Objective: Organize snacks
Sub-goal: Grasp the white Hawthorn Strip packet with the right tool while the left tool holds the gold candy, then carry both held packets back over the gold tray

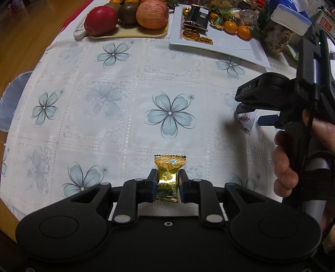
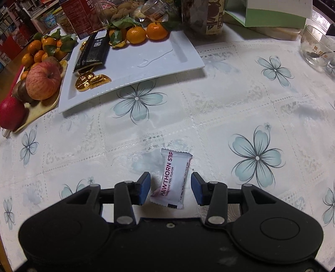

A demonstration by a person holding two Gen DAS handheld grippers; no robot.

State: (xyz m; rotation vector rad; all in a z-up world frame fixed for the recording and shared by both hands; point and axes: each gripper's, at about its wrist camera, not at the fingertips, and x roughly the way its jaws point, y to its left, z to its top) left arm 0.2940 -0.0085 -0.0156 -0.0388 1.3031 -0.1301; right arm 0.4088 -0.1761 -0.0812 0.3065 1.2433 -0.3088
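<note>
My left gripper (image 1: 168, 184) is shut on a gold-wrapped candy (image 1: 168, 177), low over the flowered tablecloth. My right gripper (image 2: 170, 187) is open, its pads either side of a white hawthorn strip packet (image 2: 172, 180) that lies on the cloth. The right gripper also shows in the left wrist view (image 1: 244, 104), with the packet (image 1: 247, 120) under its tips. A white rectangular plate (image 2: 167, 60) holds a black snack packet (image 2: 93, 51), gold foil coins (image 2: 90, 80) and tangerines (image 2: 146, 32); it also shows in the left wrist view (image 1: 230, 48).
A cream tray (image 1: 129, 32) with apples (image 1: 151, 13) and a remote (image 1: 79, 30) stands left of the plate. Jars and boxes (image 2: 201, 14) crowd the back. A glass bowl (image 2: 316, 48) stands at far right. The table edge curves at left (image 1: 31, 69).
</note>
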